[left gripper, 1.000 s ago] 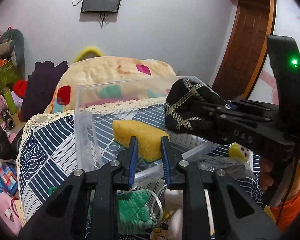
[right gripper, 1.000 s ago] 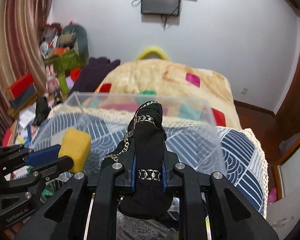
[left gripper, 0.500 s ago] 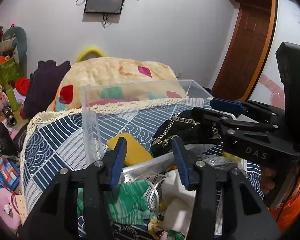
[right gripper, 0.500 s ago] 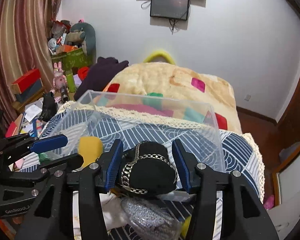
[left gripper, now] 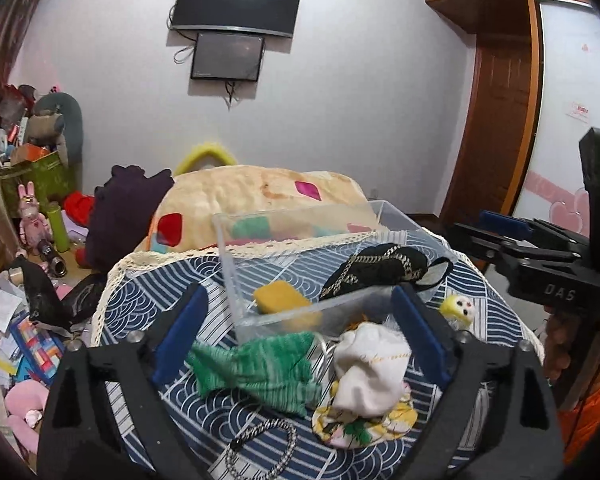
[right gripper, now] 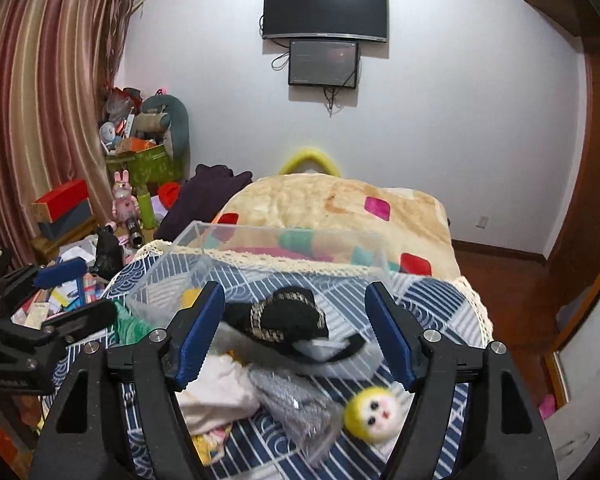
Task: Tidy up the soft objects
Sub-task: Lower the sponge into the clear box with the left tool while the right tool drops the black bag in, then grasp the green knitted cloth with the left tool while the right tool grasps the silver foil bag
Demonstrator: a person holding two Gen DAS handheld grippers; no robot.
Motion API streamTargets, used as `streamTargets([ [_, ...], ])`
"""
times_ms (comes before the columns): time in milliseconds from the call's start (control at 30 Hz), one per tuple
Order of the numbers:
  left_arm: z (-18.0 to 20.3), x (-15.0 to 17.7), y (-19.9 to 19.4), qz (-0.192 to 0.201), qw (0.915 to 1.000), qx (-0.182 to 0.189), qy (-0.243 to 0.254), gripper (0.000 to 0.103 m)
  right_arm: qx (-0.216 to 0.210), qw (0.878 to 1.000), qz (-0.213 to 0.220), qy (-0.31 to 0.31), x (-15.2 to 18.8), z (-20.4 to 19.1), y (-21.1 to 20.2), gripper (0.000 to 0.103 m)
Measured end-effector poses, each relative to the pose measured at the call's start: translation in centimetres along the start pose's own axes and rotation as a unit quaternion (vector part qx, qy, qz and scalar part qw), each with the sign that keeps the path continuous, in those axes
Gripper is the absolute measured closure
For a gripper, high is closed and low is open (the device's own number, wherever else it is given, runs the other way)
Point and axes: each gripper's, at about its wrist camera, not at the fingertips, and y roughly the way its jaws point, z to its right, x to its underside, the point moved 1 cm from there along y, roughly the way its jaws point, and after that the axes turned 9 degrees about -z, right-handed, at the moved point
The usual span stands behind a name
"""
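Sitting in one clear bin (left gripper: 236,280): one yellow sponge (left gripper: 280,300), one black pouch (left gripper: 380,268).

Sponge (left gripper: 282,300) near end smeared behind bin (left gripper: 300,322) front wall. Green cloth (left gripper: 256,370) motion-blurred. Chain (left gripper: 260,446) cut by bottom edge. Right view: sponge (right gripper: 190,298) mostly hidden behind left finger.

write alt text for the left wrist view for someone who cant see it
The open left gripper hovers over a patterned table facing a clear box holding a yellow sponge and a black chain-trimmed item. Nearer lie a green knit piece and a white cloth; the right gripper is at right, open.
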Motion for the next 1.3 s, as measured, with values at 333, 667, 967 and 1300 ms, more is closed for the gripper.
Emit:
streamTargets([
  [333, -1.5, 3.9, 3.0, -0.047, 0.9984, -0.013, -0.028, 0.007, 0.002, 0.999, -0.032, 0.011, 3.9, 0.3, 1.7, 0.033],
  [667, -3.7, 5.9, 5.5, -0.058, 0.9962, -0.016, -0.063, 0.007, -0.008, 0.997, -0.075, 0.005, 5.8, -0.1, 4.5, 0.044],
  [967, -4.4, 6.4, 6.2, -0.072, 0.9942, -0.002, -0.08, 0.008, -0.003, 0.996, -0.089, -0.011, 6.6, -0.4, 5.0, 0.07],
  [1300, -5.2, 6.6, 7.1, -0.091, 0.9914, 0.021, -0.092, 0.056, -0.013, 0.998, -0.067, -0.001, 6.5, 0.0, 2.9, 0.085],
])
